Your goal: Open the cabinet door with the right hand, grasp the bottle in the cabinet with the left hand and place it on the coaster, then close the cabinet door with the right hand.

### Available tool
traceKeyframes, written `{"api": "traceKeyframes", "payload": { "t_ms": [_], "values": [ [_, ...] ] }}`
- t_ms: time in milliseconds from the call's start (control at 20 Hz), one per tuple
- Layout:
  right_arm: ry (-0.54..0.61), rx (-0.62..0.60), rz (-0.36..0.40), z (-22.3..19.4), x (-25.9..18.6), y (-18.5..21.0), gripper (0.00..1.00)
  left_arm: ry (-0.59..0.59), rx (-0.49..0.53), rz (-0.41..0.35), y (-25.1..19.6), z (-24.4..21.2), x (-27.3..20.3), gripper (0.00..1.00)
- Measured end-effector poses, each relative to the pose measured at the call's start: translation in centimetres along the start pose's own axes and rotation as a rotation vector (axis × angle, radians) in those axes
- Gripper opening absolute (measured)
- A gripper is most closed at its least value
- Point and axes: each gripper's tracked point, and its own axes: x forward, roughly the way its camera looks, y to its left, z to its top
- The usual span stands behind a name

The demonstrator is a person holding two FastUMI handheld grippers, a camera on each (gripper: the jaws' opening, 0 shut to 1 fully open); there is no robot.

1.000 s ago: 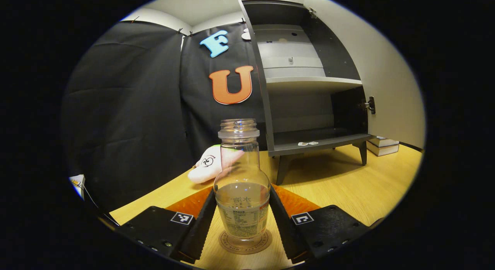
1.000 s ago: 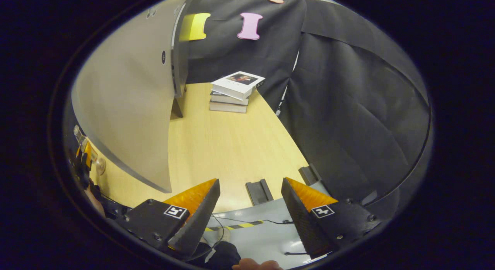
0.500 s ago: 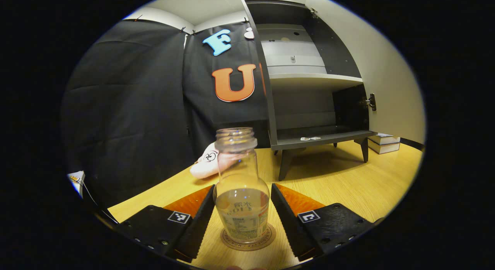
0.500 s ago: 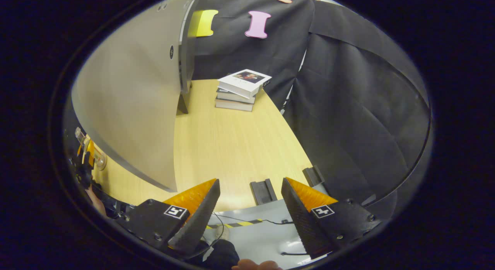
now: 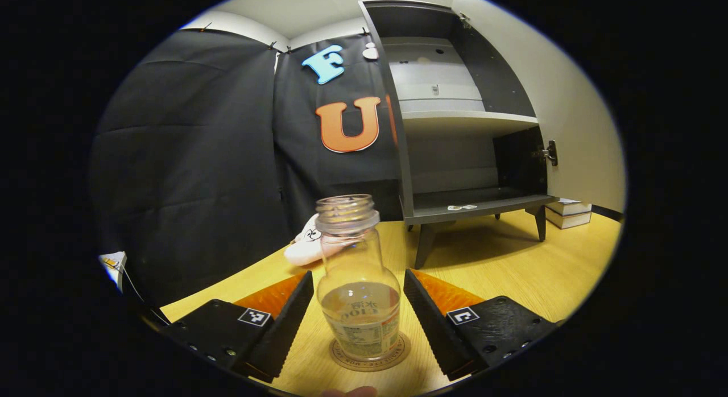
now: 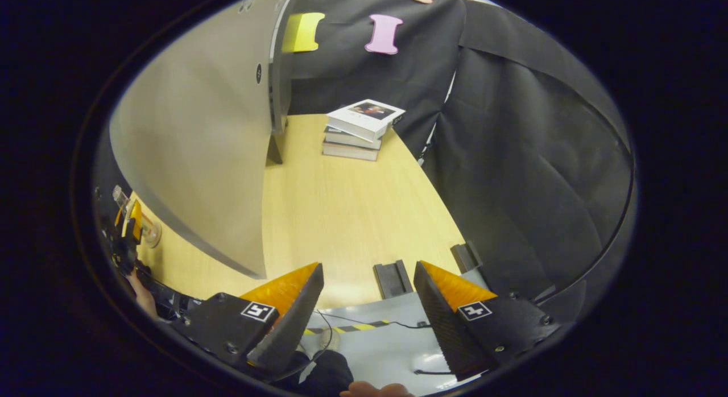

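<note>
Bottle (image 5: 358,294) stands on coaster (image 5: 369,354); my left gripper (image 5: 358,306) fingers spread clear, holding nothing. Right gripper (image 6: 367,306) open, empty. Next: swing cabinet door (image 6: 199,158) shut.

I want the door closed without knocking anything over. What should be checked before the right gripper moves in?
1. bottle upright on the coaster: ok.
2. left gripper open, fingers apart from the bottle: ok.
3. Lower shelf of the cabinet free of tall things: ok.
4. right gripper open and empty: ok.
5. cabinet door wide open, within reach of the right gripper: cannot tell.
6. Stack of books out of the door's swing: cannot tell.
</note>
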Motion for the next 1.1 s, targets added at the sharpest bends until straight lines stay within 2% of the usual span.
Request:
{"api": "traceKeyframes", "payload": {
  "t_ms": [100, 250, 450, 700, 800, 900, 1000, 1100],
  "values": [
    [-0.021, 0.006, 0.005, 0.6, -0.6, -0.1, 1.0, -0.001, 0.034, 0.023, 0.6, 0.6, -0.7, 0.96],
    [-0.101, 0.039, -0.012, 2.2, -1.6, -1.2, 1.0, -0.084, 0.098, -0.053, 0.0, 3.7, -0.9, 0.96],
    [-0.155, 0.141, 0.016, 4.1, -2.7, -1.8, 1.0, -0.128, 0.117, -0.15, -1.8, 7.5, -1.7, 0.96],
    [-0.386, 0.283, 0.083, 12.3, -7.7, -4.7, 1.0, -0.319, 0.091, -0.188, -2.9, 16.7, -2.3, 0.96],
    [-0.499, 0.317, 0.145, 16.4, -9.3, -6.2, 1.0, -0.39, 0.111, -0.19, -3.5, 20.0, -2.4, 0.96],
    [-0.589, 0.334, 0.207, 19.7, -11.1, -7.4, 1.0, -0.408, 0.168, -0.154, -3.0, 22.4, -2.6, 0.96],
    [-0.62, 0.32, 0.28, 22.4, -12.3, -7.2, 0.99, -0.369, 0.149, -0.171, -3.8, 22.6, -2.9, 0.95],
    [-0.644, 0.275, 0.368, 24.6, -13.7, -5.8, 0.99, -0.269, 0.085, -0.228, -6.1, 20.9, -3.4, 0.96]
  ]
}}
